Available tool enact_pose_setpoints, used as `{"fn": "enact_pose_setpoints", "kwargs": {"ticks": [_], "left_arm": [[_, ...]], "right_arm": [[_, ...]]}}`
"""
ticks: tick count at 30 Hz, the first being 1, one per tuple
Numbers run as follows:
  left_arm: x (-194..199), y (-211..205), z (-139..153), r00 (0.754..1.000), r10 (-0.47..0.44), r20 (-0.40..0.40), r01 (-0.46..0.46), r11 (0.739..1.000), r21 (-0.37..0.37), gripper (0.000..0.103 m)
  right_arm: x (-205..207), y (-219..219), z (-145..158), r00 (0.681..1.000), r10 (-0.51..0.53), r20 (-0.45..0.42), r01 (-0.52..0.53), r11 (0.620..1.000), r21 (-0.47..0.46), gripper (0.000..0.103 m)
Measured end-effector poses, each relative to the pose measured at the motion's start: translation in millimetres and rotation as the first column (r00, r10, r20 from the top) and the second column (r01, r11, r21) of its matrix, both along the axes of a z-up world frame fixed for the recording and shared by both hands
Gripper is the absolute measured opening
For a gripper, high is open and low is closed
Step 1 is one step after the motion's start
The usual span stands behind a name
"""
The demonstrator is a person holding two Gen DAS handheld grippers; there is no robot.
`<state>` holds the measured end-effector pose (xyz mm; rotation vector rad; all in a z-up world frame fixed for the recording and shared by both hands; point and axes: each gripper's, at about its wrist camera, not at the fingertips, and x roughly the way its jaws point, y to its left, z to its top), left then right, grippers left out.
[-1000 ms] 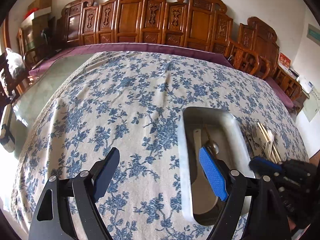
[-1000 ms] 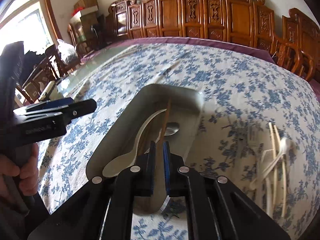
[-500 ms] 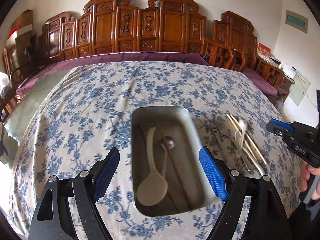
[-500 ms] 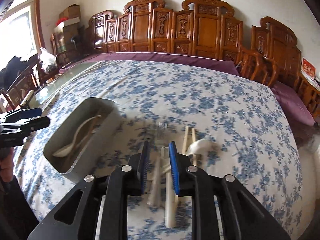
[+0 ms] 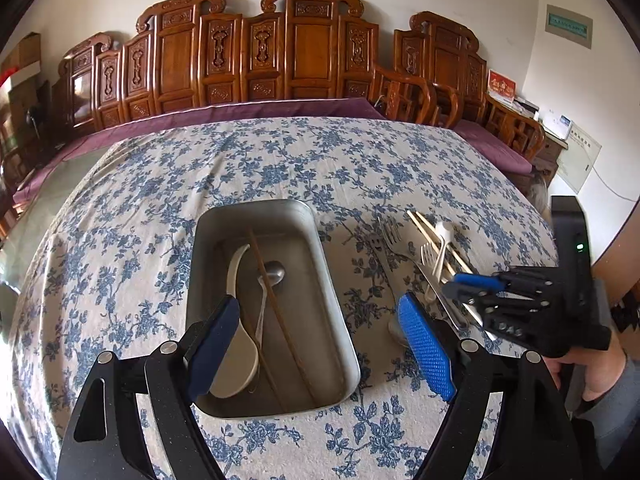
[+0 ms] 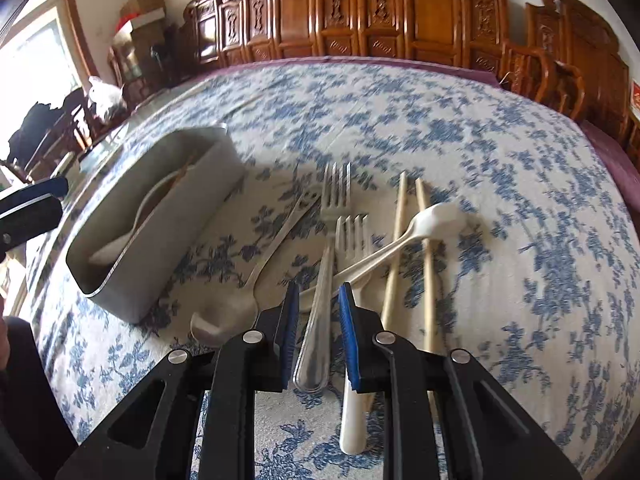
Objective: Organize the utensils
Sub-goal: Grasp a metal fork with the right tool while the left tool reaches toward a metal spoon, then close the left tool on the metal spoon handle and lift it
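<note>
A metal tray (image 5: 332, 304) (image 6: 160, 240) sits on the floral tablecloth and holds a white rice paddle (image 5: 236, 344), a metal spoon (image 5: 272, 276) and a dark chopstick (image 5: 280, 312). My left gripper (image 5: 320, 340) is open and empty above the tray's near end. To the tray's right lies a pile: a metal fork (image 6: 328, 248), a white plastic fork (image 6: 352, 240), a white spoon (image 6: 432, 220), a metal spoon (image 6: 248, 292) and pale chopsticks (image 6: 424, 248). My right gripper (image 6: 318, 328) is partly open, its jaws on either side of the metal fork's handle, not clamped.
Carved wooden chairs (image 5: 300, 52) line the far side of the table. A purple cloth edge (image 5: 240, 114) runs along the back. The right hand and its gripper (image 5: 520, 304) show at the right in the left wrist view.
The right gripper left the tray after releasing the dark chopstick, swung right to the utensil pile, opened slightly and lowered over the metal fork. The left gripper shifted to centre over the tray.
</note>
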<state>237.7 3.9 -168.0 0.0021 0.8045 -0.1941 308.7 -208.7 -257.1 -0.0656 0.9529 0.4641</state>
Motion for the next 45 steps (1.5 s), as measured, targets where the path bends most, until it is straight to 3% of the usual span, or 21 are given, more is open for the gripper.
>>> {"fn": "enact_pose_setpoints", "kwargs": {"ticks": [6, 13, 15, 16, 22, 32, 40, 45], "left_arm": [[0.3, -1.7, -2.9, 1.000, -0.018, -0.017, 0.018, 1.000, 0.004, 0.078], [-2.4, -3.2, -1.0, 1.000, -0.025, -0.013, 0.025, 1.000, 0.005, 0.078], [-3.9, -4.0, -0.1, 1.000, -0.022, -0.010, 0.023, 1.000, 0.009, 0.078], [-4.6, -5.0, 0.5, 1.000, -0.020, -0.009, 0.020, 1.000, 0.011, 0.078], [-11.6, -15.1, 5.7, 1.000, 0.000, -0.004, 0.001, 0.999, 0.050, 0.078], [-13.3, -51.1, 0.1, 0.999, -0.008, -0.034, 0.010, 0.997, 0.072, 0.078], [-4.4, -99.4, -21.3, 0.994, -0.083, -0.069, 0.090, 0.991, 0.102, 0.078], [1.7, -115.5, -47.2, 0.988, -0.100, -0.117, 0.118, 0.981, 0.154, 0.064]], "right_arm": [[3.6, 9.9, -18.2, 0.999, 0.003, -0.040, -0.006, 0.997, -0.077, 0.022], [1.2, 17.4, -20.1, 1.000, 0.027, -0.001, -0.027, 0.989, -0.146, 0.022], [3.2, 16.6, -20.1, 1.000, 0.024, -0.006, -0.025, 0.990, -0.141, 0.021], [3.5, 16.1, -20.0, 1.000, 0.025, -0.005, -0.026, 0.990, -0.140, 0.014], [3.7, 10.9, -17.0, 0.999, 0.029, -0.016, -0.030, 0.992, -0.119, 0.013], [3.3, -29.2, 19.2, 0.999, 0.001, 0.034, -0.001, 1.000, -0.013, 0.013], [7.9, -57.6, 2.3, 1.000, 0.016, -0.025, -0.018, 0.999, -0.047, 0.013], [14.4, -63.2, -3.8, 0.999, 0.015, -0.040, -0.018, 0.998, -0.060, 0.013]]}}
